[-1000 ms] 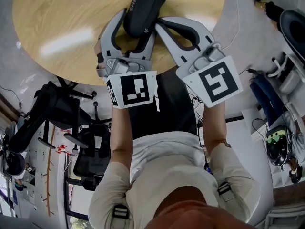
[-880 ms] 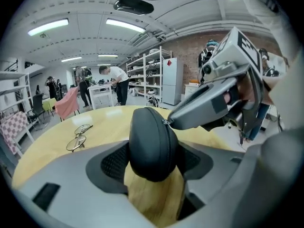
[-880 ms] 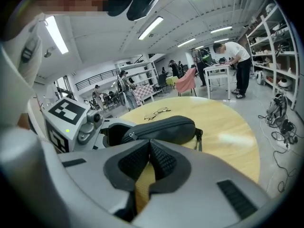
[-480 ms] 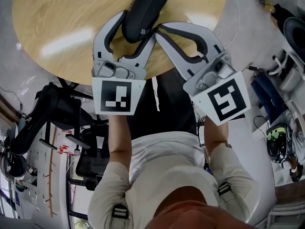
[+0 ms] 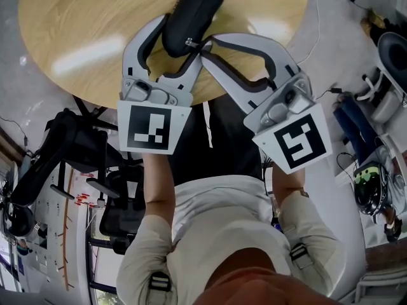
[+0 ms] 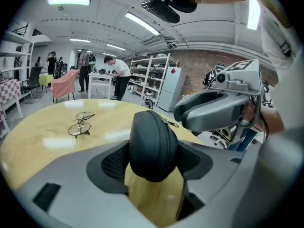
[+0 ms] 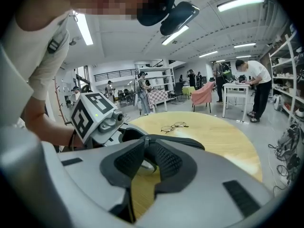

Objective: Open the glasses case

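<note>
My left gripper (image 5: 181,35) is clamped on the black, oblong, zip-around fabric glasses case (image 5: 194,8). The left gripper view shows both ribbed pads pressed against the sides of the case's rounded near end. The case lies over the round light-wood table (image 5: 76,43), close to the edge nearest me. No view shows whether its underside touches the wood.

My right gripper (image 5: 205,44) has its jaws brought together. The right gripper view shows the tips meeting on the small metal zipper pull (image 7: 145,139) at the case's seam. In the head view that contact is only a speck beside the case.

**View differences**
- Head view: shows both grippers converging on the case's near end, each with its black-and-white marker cube towards me. It also shows a black office chair (image 5: 121,215) on the floor below the table edge.
- Left gripper view: shows the zip line running over the crown of the case, and the body of the right gripper at the right.
- Both gripper views: show a pair of thin wire-rimmed spectacles (image 6: 80,123) lying on the table, well apart from the case.

**Container**
- The case is zipped shut along the visible seam. Its contents cannot be seen.
</note>
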Tool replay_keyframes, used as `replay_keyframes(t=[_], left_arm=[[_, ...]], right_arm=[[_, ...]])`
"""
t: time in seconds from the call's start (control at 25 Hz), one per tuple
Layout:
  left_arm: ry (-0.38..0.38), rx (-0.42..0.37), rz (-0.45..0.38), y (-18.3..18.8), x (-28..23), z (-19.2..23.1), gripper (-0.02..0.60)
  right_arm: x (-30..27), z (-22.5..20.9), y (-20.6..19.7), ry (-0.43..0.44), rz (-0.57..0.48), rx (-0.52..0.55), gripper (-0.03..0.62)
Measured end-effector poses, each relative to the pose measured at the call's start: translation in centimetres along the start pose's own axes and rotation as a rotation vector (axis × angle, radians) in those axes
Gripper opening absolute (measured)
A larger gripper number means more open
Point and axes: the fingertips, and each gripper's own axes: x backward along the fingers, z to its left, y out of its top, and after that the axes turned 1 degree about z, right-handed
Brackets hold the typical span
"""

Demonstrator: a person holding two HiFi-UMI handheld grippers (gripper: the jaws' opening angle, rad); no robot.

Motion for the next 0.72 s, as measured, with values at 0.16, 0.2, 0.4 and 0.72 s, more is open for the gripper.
replay_keyframes(t=[0.16, 0.2, 0.4, 0.72], left_arm=[[-0.004, 0.002, -0.003, 0.0, -0.2, 0.2, 0.305], [-0.006, 0.003, -0.006, 0.0, -0.2, 0.2, 0.305], [-0.019, 0.003, -0.010, 0.2, 0.0, 0.2, 0.305], [-0.032, 0.029, -0.013, 0.7, 0.4, 0.5, 0.305]], right_arm=[[-0.1, 0.2, 0.3, 0.009, 0.003, 0.024, 0.087], [-0.3, 0.2, 0.2, 0.007, 0.013, 0.033, 0.087], [-1.0, 0.9, -0.3, -0.002, 0.069, 0.090, 0.095], [-1.5, 0.9, 0.2, -0.051, 0.114, 0.199, 0.048]])
